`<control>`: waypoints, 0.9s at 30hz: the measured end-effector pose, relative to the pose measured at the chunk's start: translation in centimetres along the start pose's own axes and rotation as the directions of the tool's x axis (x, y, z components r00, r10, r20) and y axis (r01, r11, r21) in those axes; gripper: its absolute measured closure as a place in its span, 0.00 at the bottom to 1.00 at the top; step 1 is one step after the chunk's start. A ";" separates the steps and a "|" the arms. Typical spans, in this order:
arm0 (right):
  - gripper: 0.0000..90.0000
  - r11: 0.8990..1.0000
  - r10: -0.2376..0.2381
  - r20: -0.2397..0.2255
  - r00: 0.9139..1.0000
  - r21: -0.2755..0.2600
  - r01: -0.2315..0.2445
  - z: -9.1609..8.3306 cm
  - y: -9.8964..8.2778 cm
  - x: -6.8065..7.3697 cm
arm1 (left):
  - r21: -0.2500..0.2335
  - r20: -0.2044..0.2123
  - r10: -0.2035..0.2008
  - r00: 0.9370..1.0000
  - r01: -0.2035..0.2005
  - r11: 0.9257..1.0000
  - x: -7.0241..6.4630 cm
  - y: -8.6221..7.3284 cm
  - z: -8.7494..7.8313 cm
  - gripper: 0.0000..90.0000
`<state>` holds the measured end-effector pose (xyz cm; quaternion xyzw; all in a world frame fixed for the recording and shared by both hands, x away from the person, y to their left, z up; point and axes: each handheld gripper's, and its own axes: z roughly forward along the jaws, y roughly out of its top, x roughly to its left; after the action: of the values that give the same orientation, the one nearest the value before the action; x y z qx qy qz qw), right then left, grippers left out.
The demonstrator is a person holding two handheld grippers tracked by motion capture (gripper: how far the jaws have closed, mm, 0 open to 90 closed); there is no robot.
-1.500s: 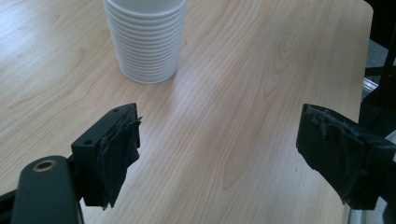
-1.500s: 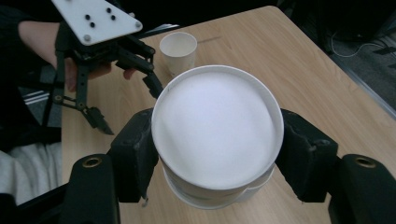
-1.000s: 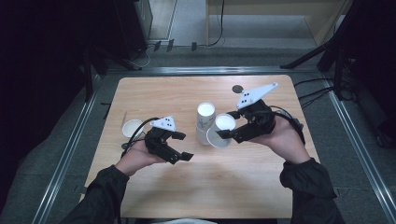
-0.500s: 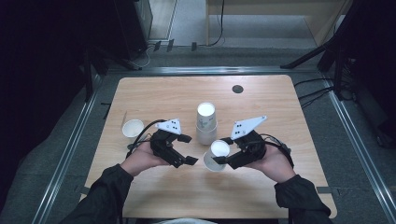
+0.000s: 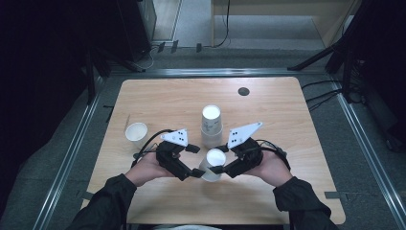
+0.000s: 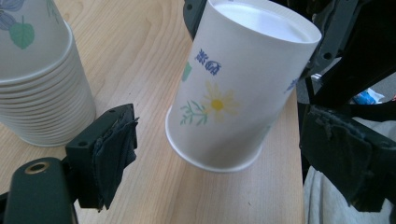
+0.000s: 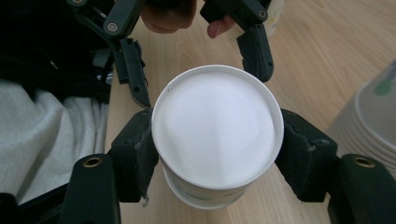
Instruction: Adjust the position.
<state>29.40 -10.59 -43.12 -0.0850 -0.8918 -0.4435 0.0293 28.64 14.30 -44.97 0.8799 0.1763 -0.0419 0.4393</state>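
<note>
A white paper cup [image 5: 214,163] with a flower print [image 6: 233,93] stands upside down and tilted on the wooden table [image 5: 287,191], near the front middle. My right gripper [image 5: 218,159] is shut on it, its pads [image 7: 135,154] pressing both sides just below the cup's base [image 7: 217,126]. My left gripper [image 5: 195,161] faces it from the left. Its jaws have just been opening and stand open on either side of the cup, touching nothing [image 6: 231,158]. A stack of upside-down cups [image 5: 211,124] stands just behind.
A single upright cup [image 5: 136,132] sits at the left of the table. A dark round hole [image 5: 243,91] marks the far side. The stack [image 6: 37,84] stands close to my left jaw. Metal rails run along the table's sides.
My right hand has come down and toward me with the cup, from beside the stack to the table. The left jaws have spread wider, now flanking the cup.
</note>
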 end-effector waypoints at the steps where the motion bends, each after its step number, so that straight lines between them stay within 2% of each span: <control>1: 0.39 1.000 0.000 0.000 1.000 0.000 0.000 0.0 0.0 0.0 | 0.000 0.000 0.000 1.000 0.000 1.000 0.0 0.0 0.0 0.13; 5: 0.39 1.000 -0.010 -0.027 1.000 -0.006 0.010 0.6 0.4 0.0 | -0.020 0.002 -0.012 1.000 0.012 1.000 -0.1 -0.4 -0.3 0.13; 14: 0.39 0.999 -0.007 -0.068 0.998 -0.042 0.005 1.0 1.1 -0.1 | -0.012 0.010 -0.014 1.000 0.014 1.000 -0.3 -0.9 -0.2 0.12; 27: 0.39 0.996 -0.011 -0.094 0.996 -0.087 0.003 1.0 1.8 0.1 | -0.023 0.012 -0.002 1.000 0.002 1.000 -0.5 -0.9 0.1 0.12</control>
<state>29.63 -8.67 -42.29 -0.0620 -0.8696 -0.4853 0.0661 27.83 14.54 -45.60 0.8743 0.1748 -0.0457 0.4504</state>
